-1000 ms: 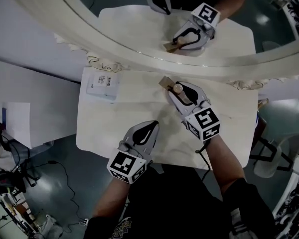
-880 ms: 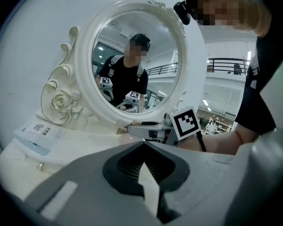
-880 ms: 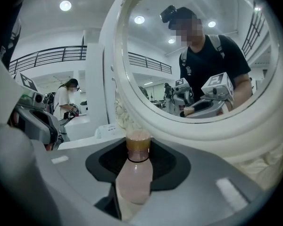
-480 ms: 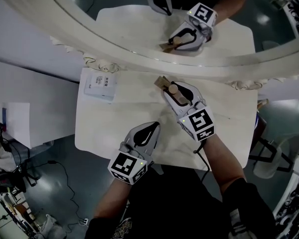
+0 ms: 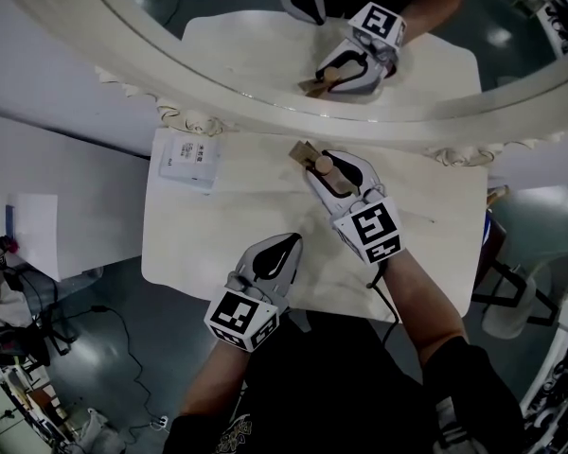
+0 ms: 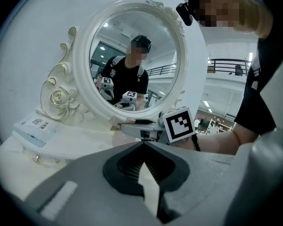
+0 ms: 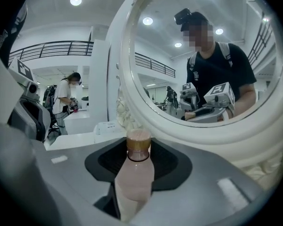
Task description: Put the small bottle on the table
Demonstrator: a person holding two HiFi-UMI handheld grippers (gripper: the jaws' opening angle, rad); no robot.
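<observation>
The small bottle [image 5: 314,160] has a pale pinkish body and a tan cap. My right gripper [image 5: 328,166] is shut on it, over the white table [image 5: 218,230] close to the mirror's base. In the right gripper view the bottle [image 7: 134,173] stands between the jaws with its cap [image 7: 138,143] pointing away from the camera. Whether its base touches the tabletop is hidden. My left gripper [image 5: 286,244] is shut with nothing in it, near the table's front edge. In the left gripper view my left gripper [image 6: 144,144] points toward the right gripper's marker cube [image 6: 178,123].
A large oval mirror with an ornate white frame [image 5: 293,97] stands along the table's back and reflects both grippers. A small white printed box [image 5: 191,158] lies at the back left corner. A person [image 7: 67,98] stands far off in the room.
My right gripper, still holding the bottle, has shifted a little to the left and toward the mirror. The left gripper has hardly moved.
</observation>
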